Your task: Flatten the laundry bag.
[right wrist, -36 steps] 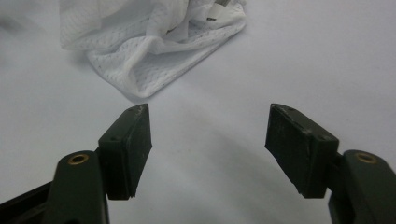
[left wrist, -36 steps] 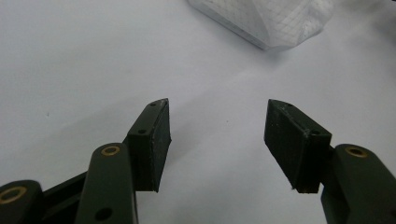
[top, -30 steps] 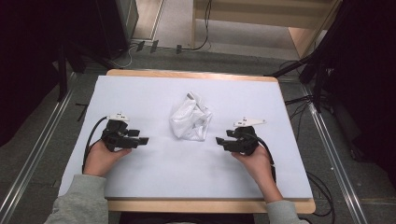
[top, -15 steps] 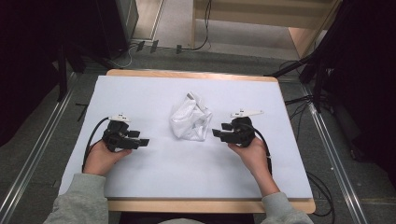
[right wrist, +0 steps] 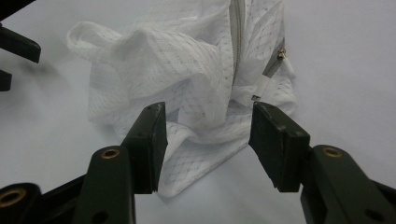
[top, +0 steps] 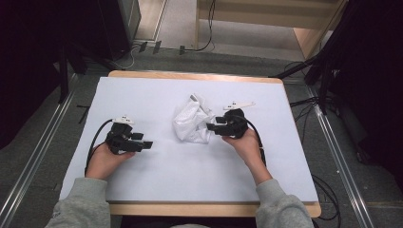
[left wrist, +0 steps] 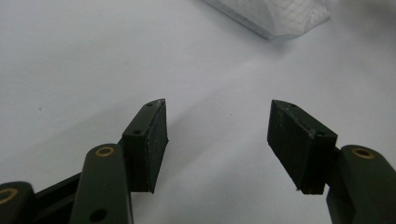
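A crumpled white mesh bag (top: pixel 192 124) (right wrist: pixel 187 60) with a grey zipper (right wrist: pixel 236 28) lies in the middle of the white-covered table (top: pixel 190 180). My right gripper (top: pixel 212 127) (right wrist: pixel 208 140) is at the bag's right edge. Its jaws stand apart and have just been opening a little. A fold of mesh lies between them, and the pads do not press on it. My left gripper (top: pixel 146 142) (left wrist: pixel 217 140) rests on the table to the bag's left, open, with nothing between its jaws. A corner of the bag (left wrist: pixel 275 16) lies well ahead of it.
The table's wooden rim (top: pixel 209 209) runs along the near side. Cables (top: pixel 328 199) trail on the floor at the right. Metal rails (top: pixel 33 161) flank the table, and dark equipment (top: pixel 114 23) stands beyond the far left corner.
My right gripper has moved left and slightly away from the person, from beside the bag to its right edge. The left gripper and the bag have stayed put.
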The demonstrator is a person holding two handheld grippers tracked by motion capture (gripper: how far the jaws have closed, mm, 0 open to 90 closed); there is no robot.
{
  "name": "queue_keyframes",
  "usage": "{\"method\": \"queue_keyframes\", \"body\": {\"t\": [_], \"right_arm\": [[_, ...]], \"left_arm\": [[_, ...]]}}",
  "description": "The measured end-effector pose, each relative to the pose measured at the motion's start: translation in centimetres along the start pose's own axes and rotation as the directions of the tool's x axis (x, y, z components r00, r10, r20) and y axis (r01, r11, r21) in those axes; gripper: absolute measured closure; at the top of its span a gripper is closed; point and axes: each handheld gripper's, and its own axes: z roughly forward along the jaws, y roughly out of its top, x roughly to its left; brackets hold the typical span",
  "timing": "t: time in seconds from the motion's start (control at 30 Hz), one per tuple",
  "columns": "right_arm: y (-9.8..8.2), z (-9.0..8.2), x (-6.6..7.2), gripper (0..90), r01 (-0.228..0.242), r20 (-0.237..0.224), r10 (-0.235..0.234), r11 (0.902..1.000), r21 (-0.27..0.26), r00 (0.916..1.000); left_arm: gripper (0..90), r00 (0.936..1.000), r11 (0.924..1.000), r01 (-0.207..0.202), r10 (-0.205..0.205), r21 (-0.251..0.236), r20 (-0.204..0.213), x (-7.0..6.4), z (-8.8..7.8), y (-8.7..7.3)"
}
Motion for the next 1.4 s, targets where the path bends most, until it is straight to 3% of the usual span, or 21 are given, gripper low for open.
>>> {"method": "queue_keyframes", "body": {"t": [0.2,0.3,0.33,0.4,0.47,0.57,0.7,0.83,1.07,1.4], "right_arm": [[0.4,1.6,0.1,48.5,-0.002,0.007,0.001,0.9994,0.033,1.0],[0.7,2.1,0.2,63.6,0.016,0.021,-0.016,0.9994,0.031,0.9996],[0.7,2.2,0.3,72.8,0.013,0.024,-0.013,0.9995,0.03,0.9996],[0.8,2.0,0.6,85.6,0.019,-0.001,-0.019,0.9998,0.011,0.9998],[0.9,1.9,1.0,87.7,0.025,-0.018,-0.025,0.9997,-0.005,0.9995],[1.0,1.8,1.7,87.8,0.027,-0.035,-0.027,0.9996,-0.008,0.999],[1.1,1.8,4.1,87.8,0.086,-0.065,-0.086,0.9963,-0.006,0.9942],[1.2,1.8,5.7,87.8,0.111,-0.098,-0.111,0.9938,-0.007,0.9889],[0.7,2.8,7.4,87.8,0.148,-0.14,-0.143,0.9886,0.029,0.9798],[0.0,2.9,8.7,87.8,0.159,-0.164,-0.149,0.986,0.049,0.9751]], "left_arm": [[39.6,1.0,0.9998,-0.005,0.006,-0.019,0.002,0.1,-0.3,0.1],[39.8,1.0,0.9996,0.001,-0.001,-0.029,0.001,0.3,-0.4,0.1],[39.9,1.0,0.9995,0.002,-0.002,-0.032,-0.001,0.3,-0.4,0.1],[40.2,0.9999,0.9994,0.002,-0.003,-0.035,-0.013,0.4,-0.7,0.1],[40.4,0.9999,0.9994,0.003,-0.004,-0.036,-0.015,0.4,-0.8,0.0],[40.5,0.9999,0.9989,0.007,-0.007,-0.047,-0.014,0.4,-1.0,0.1],[40.5,0.9998,0.9984,0.007,-0.008,-0.057,-0.016,0.2,-1.1,0.2],[40.5,0.9999,0.9983,-0.001,0.0,-0.058,-0.016,0.1,-1.2,0.3],[40.4,0.9996,0.9966,0.017,-0.019,-0.081,-0.021,0.7,-1.6,0.3],[40.3,0.999,0.9945,0.033,-0.036,-0.1,-0.028,1.1,-1.8,0.2]]}}
